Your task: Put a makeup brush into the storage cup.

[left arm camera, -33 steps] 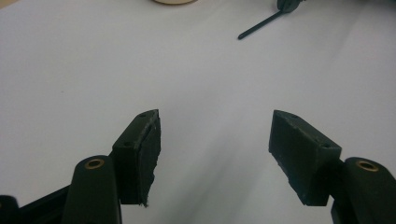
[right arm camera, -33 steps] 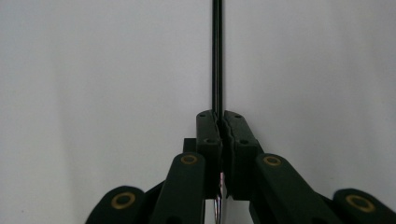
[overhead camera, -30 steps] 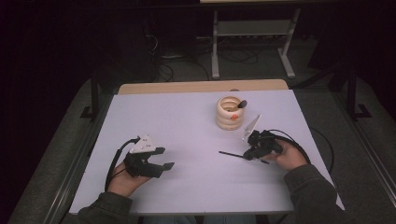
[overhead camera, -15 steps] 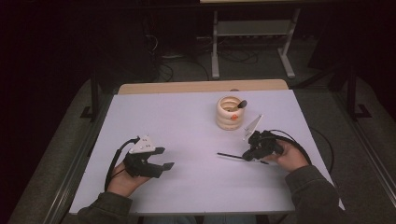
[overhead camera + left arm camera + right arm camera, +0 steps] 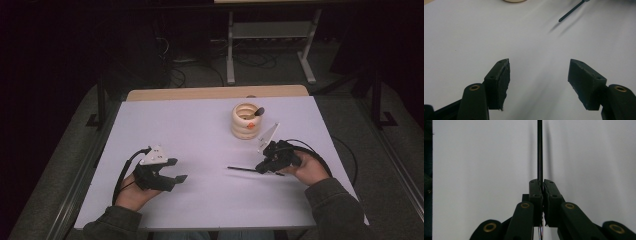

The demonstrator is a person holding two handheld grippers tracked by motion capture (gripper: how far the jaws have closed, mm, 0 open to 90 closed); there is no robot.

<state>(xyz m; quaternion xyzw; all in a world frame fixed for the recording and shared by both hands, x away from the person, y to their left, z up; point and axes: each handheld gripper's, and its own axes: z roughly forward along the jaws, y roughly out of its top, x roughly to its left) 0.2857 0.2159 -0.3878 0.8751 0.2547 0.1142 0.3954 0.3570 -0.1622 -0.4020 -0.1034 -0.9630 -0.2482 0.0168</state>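
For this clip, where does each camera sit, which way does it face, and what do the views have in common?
High view: above the person's side, looking forward and down on the table; both forearms, left gripper, right gripper.
Left gripper view: rides the left gripper, looking along open jaws over the table.
Right gripper view: rides the right gripper, jaws shut on a thin black stick.
Shared: the stick and white tabletop show in all three views.

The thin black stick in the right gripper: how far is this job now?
Done: right gripper has shut on the thin black stick. In hand: the stick points level over the white table. Probably left: putting it into the cream ringed holder. Left gripper is open.
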